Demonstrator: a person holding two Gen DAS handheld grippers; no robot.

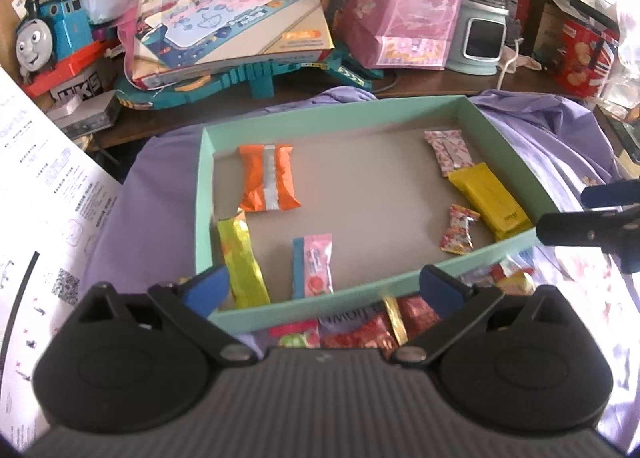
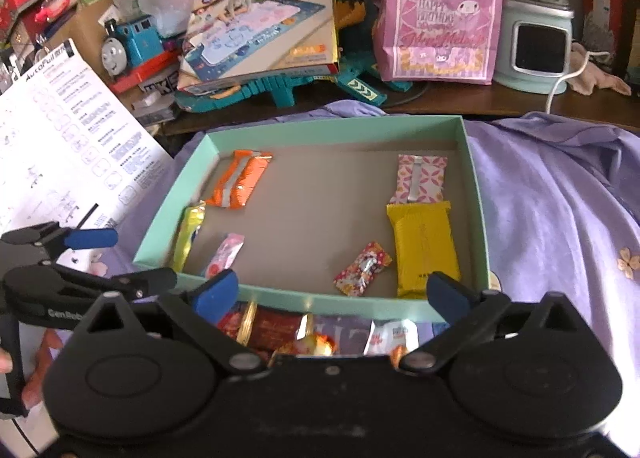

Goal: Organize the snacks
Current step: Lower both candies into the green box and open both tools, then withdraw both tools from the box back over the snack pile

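Loose snacks (image 2: 316,332) lie heaped on the purple cloth (image 2: 560,197) just below both grippers, against the near wall of the green tray (image 1: 202,185). Both the left gripper (image 1: 324,290) and the right gripper (image 2: 332,292) hover over that heap with their jaws spread wide and nothing between them; the left one sits just to the left of the right one.

Six snacks already lie in the tray — an orange packet (image 1: 268,177) at the far left, a yellow-green stick (image 1: 242,262) and a pink-and-blue stick (image 1: 314,266) at the near left. On the right side a pink patterned packet (image 2: 420,179) lies far, touching a yellow bar (image 2: 426,248) nearer, and a small red floral candy (image 2: 362,268) sits just left of the bar.

Beyond the tray the worktop (image 2: 460,101) holds a toy train (image 1: 48,33), a boxed play mat (image 1: 236,17) and a pink gift bag (image 2: 440,13). A printed sheet (image 2: 68,129) lies at the left.
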